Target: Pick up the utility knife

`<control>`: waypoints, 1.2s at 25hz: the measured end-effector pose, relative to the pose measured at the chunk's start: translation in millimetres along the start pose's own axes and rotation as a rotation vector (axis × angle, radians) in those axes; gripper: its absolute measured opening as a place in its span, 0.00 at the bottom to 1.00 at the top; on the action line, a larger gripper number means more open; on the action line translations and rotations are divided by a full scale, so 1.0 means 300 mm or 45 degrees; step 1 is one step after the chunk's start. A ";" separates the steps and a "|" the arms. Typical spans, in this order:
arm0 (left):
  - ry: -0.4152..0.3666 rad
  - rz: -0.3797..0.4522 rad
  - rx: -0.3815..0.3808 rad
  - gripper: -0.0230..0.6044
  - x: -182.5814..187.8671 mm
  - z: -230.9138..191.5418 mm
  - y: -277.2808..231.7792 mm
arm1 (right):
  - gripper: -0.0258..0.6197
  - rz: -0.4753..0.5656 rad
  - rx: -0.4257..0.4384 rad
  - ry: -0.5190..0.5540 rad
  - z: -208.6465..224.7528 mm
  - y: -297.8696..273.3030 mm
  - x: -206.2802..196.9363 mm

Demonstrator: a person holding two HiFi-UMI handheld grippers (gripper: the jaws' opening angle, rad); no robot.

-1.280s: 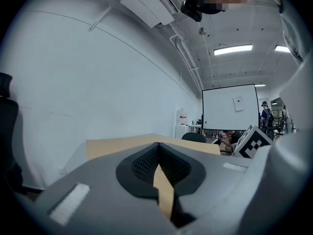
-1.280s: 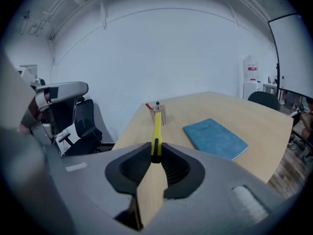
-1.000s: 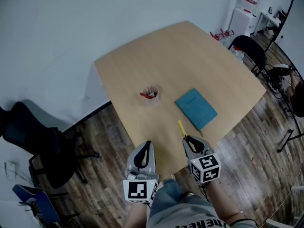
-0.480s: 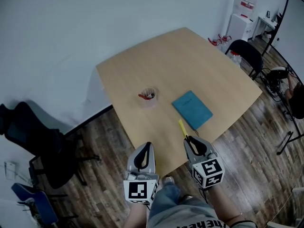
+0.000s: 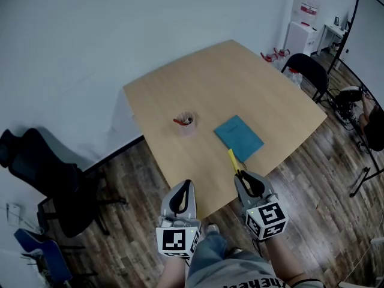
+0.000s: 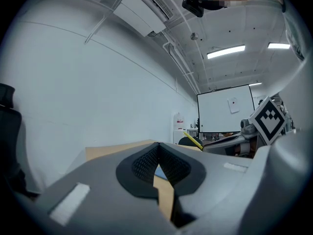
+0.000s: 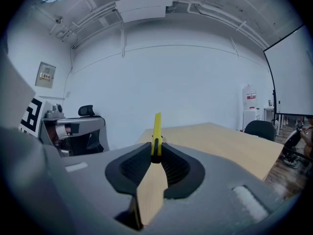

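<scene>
My right claw (image 5: pixel 242 176) is clenched on the black end of the yellow utility knife (image 5: pixel 231 159). The knife's body projects straight ahead from between the tips, its far end just short of the near corner of the teal notebook (image 5: pixel 239 138), held clear of the table (image 5: pixel 180 89). My left claw (image 5: pixel 186 185), closed on nothing, hangs nearer to me than the notebook, to its left.

Tabletop (image 5: pixel 228 77) layout
Cup (image 5: pixel 185 123) at middle, notebook (image 5: pixel 239 138) right of it; utility knife (image 5: pixel 231 159) in right gripper (image 5: pixel 241 174) over near edge.
</scene>
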State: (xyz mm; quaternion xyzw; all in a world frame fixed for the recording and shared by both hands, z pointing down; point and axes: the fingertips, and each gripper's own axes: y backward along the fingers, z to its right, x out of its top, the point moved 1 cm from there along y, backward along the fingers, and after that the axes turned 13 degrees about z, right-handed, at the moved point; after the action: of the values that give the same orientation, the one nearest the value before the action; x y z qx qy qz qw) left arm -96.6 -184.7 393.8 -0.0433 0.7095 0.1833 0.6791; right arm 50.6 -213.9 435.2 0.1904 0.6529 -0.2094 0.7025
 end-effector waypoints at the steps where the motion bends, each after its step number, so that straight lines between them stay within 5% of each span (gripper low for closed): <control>1: -0.001 0.004 0.001 0.07 0.004 0.005 0.005 | 0.14 0.010 0.000 0.008 0.000 0.009 0.010; 30: -0.036 0.091 -0.007 0.07 0.094 0.109 0.106 | 0.14 0.291 -0.027 0.113 -0.008 0.238 0.226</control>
State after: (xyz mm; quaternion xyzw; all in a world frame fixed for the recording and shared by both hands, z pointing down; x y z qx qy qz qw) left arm -77.5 -139.5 372.0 -0.0172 0.7003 0.2099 0.6821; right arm 91.5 -155.7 367.1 0.2653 0.6595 -0.1125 0.6943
